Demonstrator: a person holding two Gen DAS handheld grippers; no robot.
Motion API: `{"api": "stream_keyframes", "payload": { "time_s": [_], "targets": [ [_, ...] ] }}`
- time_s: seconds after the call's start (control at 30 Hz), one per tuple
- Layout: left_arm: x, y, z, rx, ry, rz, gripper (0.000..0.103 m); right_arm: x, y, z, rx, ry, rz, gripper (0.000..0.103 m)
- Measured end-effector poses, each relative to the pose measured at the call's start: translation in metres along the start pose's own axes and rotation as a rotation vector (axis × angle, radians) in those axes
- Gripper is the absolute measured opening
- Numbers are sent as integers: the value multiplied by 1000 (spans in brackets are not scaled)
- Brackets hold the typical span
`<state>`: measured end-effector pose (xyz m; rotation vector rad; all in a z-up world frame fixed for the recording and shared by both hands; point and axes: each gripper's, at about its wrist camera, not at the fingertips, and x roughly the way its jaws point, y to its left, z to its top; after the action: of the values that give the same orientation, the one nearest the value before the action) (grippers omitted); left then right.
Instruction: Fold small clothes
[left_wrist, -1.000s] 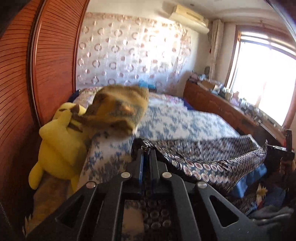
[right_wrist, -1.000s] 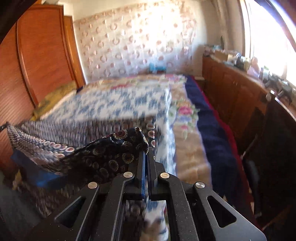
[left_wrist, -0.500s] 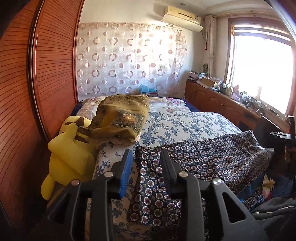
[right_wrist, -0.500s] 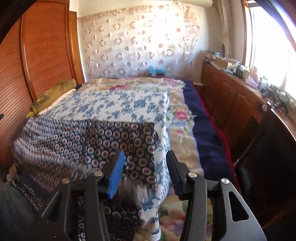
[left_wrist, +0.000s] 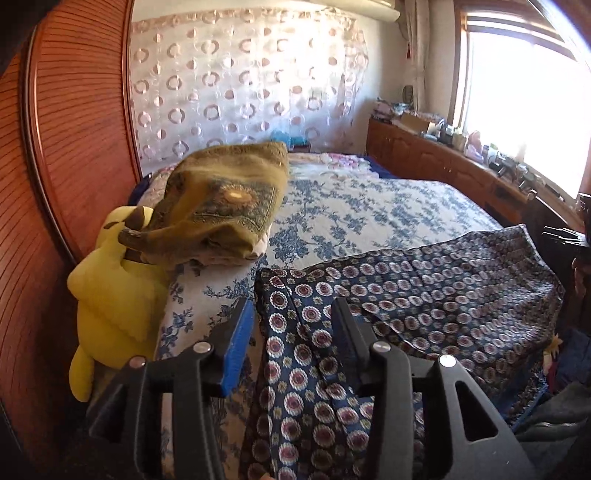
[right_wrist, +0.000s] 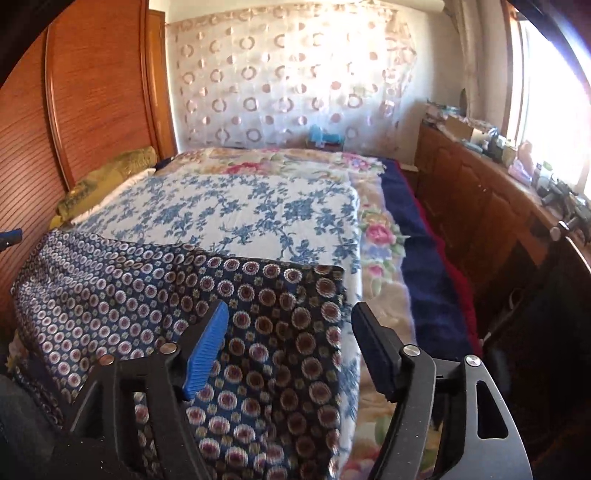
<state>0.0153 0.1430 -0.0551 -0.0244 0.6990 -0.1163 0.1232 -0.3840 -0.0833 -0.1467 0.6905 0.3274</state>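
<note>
A dark blue garment (left_wrist: 424, 288) printed with round medallions lies spread across the near end of the bed, its lower part draping over the edge. My left gripper (left_wrist: 291, 314) hovers over the garment's left corner, jaws opening, the cloth below them but not pinched. My right gripper (right_wrist: 290, 317) hangs over the garment's (right_wrist: 155, 288) right corner, jaws opening wide, nothing pressed between the pads. The tip of the left gripper shows as a blue speck at the left edge of the right wrist view.
The bed carries a white quilt with blue flowers (right_wrist: 240, 214) and a dark blue blanket (right_wrist: 424, 258) on its right side. A folded olive blanket (left_wrist: 229, 206) and a yellow plush toy (left_wrist: 110, 295) sit by the wooden headboard (left_wrist: 55, 166). A wooden cabinet (right_wrist: 491, 206) runs under the window.
Both grippers were shut on the garment's corners, holding it up. They have opened and let go, and the garment now lies flat across the bed end. Both grippers have drawn back slightly.
</note>
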Motion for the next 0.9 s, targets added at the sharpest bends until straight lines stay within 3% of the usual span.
{"api": "stream_keyframes", "payload": {
  "time_s": [0.47,0.63,0.9],
  "targets": [
    [69,18,2,-42,148,-1,45,83,-32,4,77,164,-72,76],
    [84,18,-5,-43,196,11,45,91,-36,-1,102,180,-56,76],
    [90,16,-1,-38,193,31,46,96,-35,-1,103,189,-55,78]
  ]
}}
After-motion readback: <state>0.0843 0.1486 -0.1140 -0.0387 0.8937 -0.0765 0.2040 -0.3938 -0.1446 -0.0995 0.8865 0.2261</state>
